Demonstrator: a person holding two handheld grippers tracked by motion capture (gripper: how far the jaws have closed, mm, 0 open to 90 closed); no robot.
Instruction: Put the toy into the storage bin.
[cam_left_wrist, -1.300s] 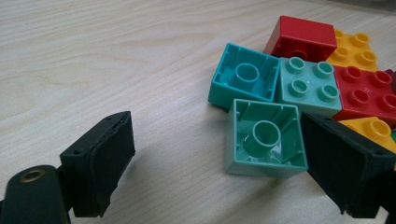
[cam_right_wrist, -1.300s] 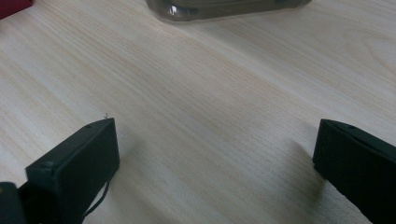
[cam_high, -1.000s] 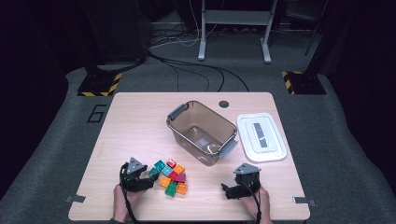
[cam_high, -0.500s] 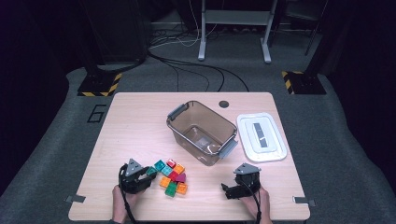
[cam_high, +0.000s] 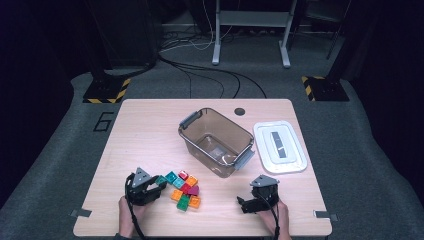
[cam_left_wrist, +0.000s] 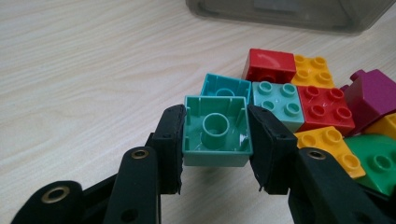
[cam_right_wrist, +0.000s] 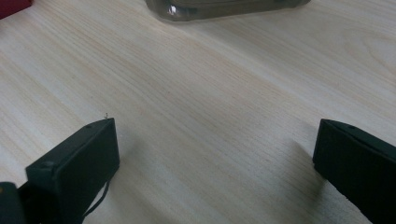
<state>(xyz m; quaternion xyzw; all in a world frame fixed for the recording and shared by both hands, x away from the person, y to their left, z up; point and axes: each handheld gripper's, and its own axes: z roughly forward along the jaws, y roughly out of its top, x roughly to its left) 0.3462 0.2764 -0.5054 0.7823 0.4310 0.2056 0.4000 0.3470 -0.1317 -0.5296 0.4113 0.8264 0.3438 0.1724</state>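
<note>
Teal block (cam_left_wrist: 215, 133) sat pinched hollow-side-out in your left tool (cam_left_wrist: 215, 140), whose jaws had just closed on it, at the nine o'clock edge of the block pile (cam_high: 184, 190) on the table (cam_high: 150, 130); your right tool (cam_right_wrist: 215, 154) rested spread.

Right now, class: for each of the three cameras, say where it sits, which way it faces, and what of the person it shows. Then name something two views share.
High view: above the person's side, facing forward and down on the table; both hands, left gripper and right gripper.
Left gripper view: rides the left gripper, looking along its jaws, shut on a teal block.
Right gripper view: rides the right gripper, looking along its open jaws over bare tabletop.
Shared: the clear bin and the block pile appear in the high and left gripper views.
</note>
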